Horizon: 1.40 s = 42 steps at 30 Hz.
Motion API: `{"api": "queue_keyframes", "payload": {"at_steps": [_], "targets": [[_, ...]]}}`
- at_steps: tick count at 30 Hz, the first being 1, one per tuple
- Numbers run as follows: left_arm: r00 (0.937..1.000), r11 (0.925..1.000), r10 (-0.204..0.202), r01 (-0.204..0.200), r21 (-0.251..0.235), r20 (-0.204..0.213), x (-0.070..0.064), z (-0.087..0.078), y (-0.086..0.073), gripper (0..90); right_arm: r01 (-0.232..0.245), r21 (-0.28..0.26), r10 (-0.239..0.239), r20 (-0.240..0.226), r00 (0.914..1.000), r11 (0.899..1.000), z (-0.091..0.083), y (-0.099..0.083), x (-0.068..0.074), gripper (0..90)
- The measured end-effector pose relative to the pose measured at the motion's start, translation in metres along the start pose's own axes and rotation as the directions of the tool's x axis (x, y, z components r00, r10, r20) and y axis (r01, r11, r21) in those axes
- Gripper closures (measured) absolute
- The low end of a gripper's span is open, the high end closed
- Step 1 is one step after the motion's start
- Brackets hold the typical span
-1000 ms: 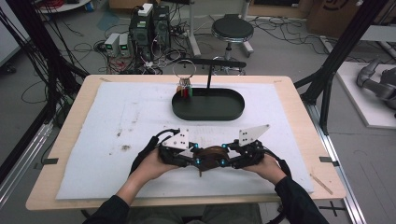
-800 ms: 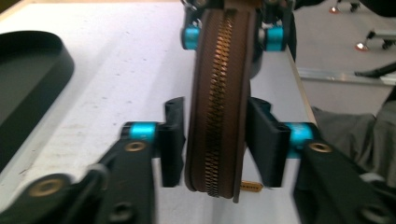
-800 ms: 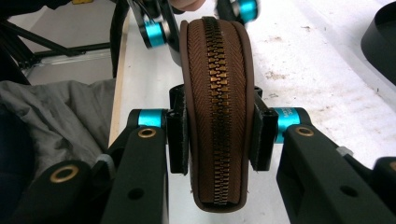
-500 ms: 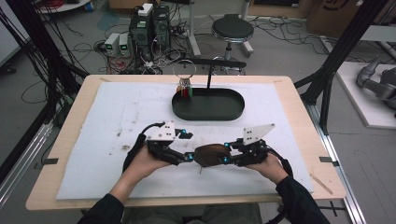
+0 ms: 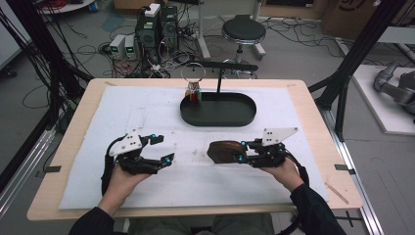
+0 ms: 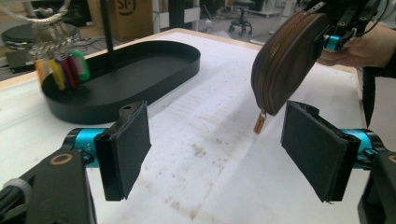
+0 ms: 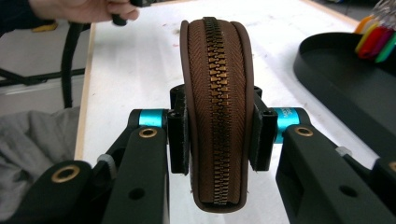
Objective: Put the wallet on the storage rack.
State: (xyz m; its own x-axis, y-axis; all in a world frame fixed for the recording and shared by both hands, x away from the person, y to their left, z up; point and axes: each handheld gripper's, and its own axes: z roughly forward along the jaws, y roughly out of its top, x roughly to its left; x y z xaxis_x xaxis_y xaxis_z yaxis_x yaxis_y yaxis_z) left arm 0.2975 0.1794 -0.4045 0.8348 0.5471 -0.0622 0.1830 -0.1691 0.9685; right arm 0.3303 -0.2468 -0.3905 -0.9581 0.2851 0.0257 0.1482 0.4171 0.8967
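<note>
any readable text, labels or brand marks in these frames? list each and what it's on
"SI-": partial print on a cardboard box behind the table, left gripper view; the rest is cut off.
Dark marks on the cardboard box at top right of the high view: too blurred to read.
Coloured key tags hanging over the black tray: no legible print.
Brown zip pouch in the right gripper: no lettering seen.
</note>
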Motion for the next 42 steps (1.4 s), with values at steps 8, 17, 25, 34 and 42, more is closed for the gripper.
{"api": "queue_keyframes", "payload": {"at_steps": [8,17,25,34,42], "targets": [[0.9994,0.9998,0.006,-0.006,-0.019,-0.033,0.001,-0.012,-0.003,23.9,-0.042,-0.068,0.049,0.106,0.9932,0.997,-0.012,0.005,-0.009,67.6],[0.9995,0.9999,0.001,-0.001,-0.015,-0.031,0.006,-0.010,-0.007,23.9,-0.092,-0.153,0.130,0.262,0.9564,0.984,-0.021,0.012,-0.024,67.7],[0.9994,0.9998,-0.004,0.004,-0.018,-0.035,0.008,-0.011,-0.009,23.9,-0.110,-0.188,0.171,0.349,0.9212,0.976,-0.009,0.021,-0.042,67.7],[0.9994,0.9998,-0.002,0.001,-0.021,-0.033,0.007,-0.010,-0.009,23.9,-0.128,-0.201,0.200,0.397,0.8956,0.971,0.019,0.034,-0.061,67.6],[0.9999,0.9995,0.002,-0.002,-0.032,-0.014,0.007,-0.011,-0.009,23.9,-0.128,-0.192,0.201,0.426,0.8824,0.973,0.040,0.043,-0.073,67.6]]}}
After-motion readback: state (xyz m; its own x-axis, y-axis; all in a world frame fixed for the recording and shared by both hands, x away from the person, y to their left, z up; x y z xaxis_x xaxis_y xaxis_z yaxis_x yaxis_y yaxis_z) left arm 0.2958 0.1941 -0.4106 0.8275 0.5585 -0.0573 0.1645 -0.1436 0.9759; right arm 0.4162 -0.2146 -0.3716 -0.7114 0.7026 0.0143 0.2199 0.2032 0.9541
